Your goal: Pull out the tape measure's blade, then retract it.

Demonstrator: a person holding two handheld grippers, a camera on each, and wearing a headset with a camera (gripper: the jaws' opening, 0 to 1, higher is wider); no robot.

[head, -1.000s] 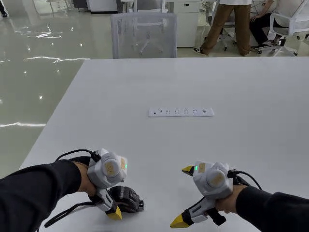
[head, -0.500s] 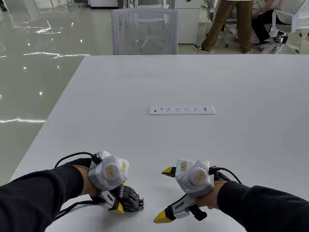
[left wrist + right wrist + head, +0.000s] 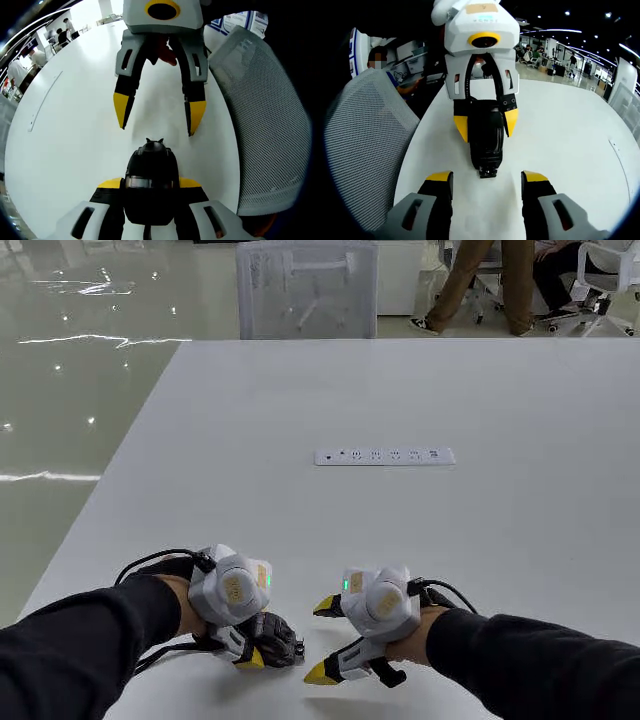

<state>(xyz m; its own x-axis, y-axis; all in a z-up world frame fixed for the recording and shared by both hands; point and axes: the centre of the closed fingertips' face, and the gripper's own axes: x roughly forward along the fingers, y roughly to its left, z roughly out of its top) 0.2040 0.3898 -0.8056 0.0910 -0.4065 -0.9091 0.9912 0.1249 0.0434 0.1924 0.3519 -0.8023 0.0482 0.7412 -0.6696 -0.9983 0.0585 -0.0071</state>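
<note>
A black tape measure point(image 3: 276, 634) lies low over the white table point(image 3: 470, 540) near its front edge, with my left gripper point(image 3: 262, 648) shut on its case. In the left gripper view the case point(image 3: 150, 165) sits between the yellow-tipped jaws of the left gripper point(image 3: 150, 183). My right gripper point(image 3: 322, 640) faces it from the right, open, its tips a short way from the case. In the right gripper view the tape measure point(image 3: 485, 132) points at me, its small end hook point(image 3: 487, 173) just ahead of the right gripper point(image 3: 487, 177). No blade is drawn out.
A white power strip point(image 3: 385, 456) lies at mid-table. A mesh-backed chair point(image 3: 307, 285) stands at the far edge, and people point(image 3: 490, 280) are behind it at the right. The table's left edge drops to a glossy floor point(image 3: 70, 390).
My right gripper has moved left, close to the tape measure's front. The left gripper has kept its hold and hardly moved. The head camera has tilted a little.
</note>
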